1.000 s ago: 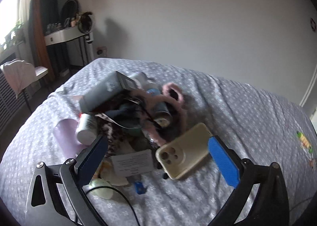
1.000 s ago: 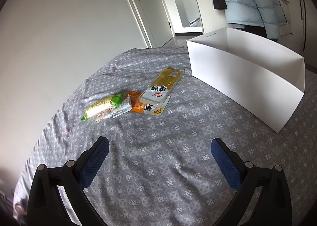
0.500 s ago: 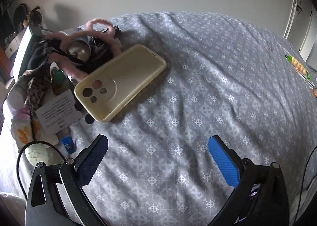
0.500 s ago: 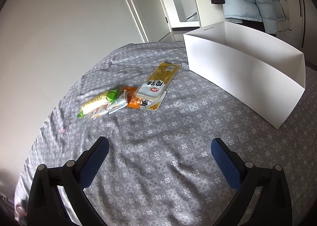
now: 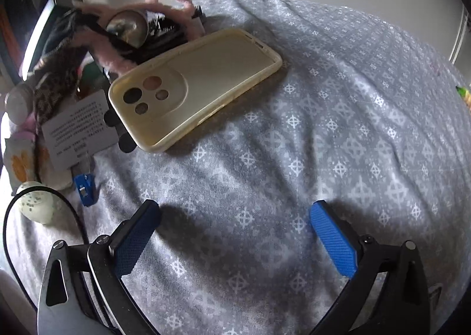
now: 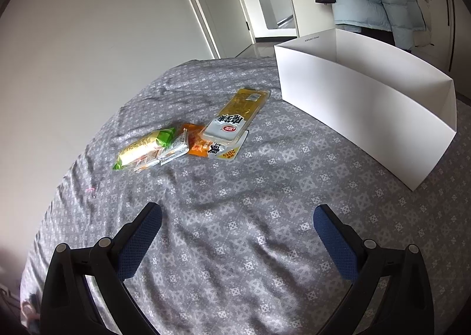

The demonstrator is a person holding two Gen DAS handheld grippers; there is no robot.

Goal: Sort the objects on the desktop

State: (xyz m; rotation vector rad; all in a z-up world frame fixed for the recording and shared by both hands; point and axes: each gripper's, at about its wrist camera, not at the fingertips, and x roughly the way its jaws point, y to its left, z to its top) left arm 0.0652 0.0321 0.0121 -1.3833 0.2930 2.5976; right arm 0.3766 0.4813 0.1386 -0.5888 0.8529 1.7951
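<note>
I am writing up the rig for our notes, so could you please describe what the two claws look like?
The left claw has black angular arms with triangular cut-outs and silver screws, and bright blue textured pads. A thin black cable loops beside it. The right claw has the same black frame and screws, with darker navy textured pads. No hand or sleeve shows.

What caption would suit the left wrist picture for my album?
Open left gripper hovers over a grey patterned bedspread, near a cream phone case beside a clutter pile.
</note>
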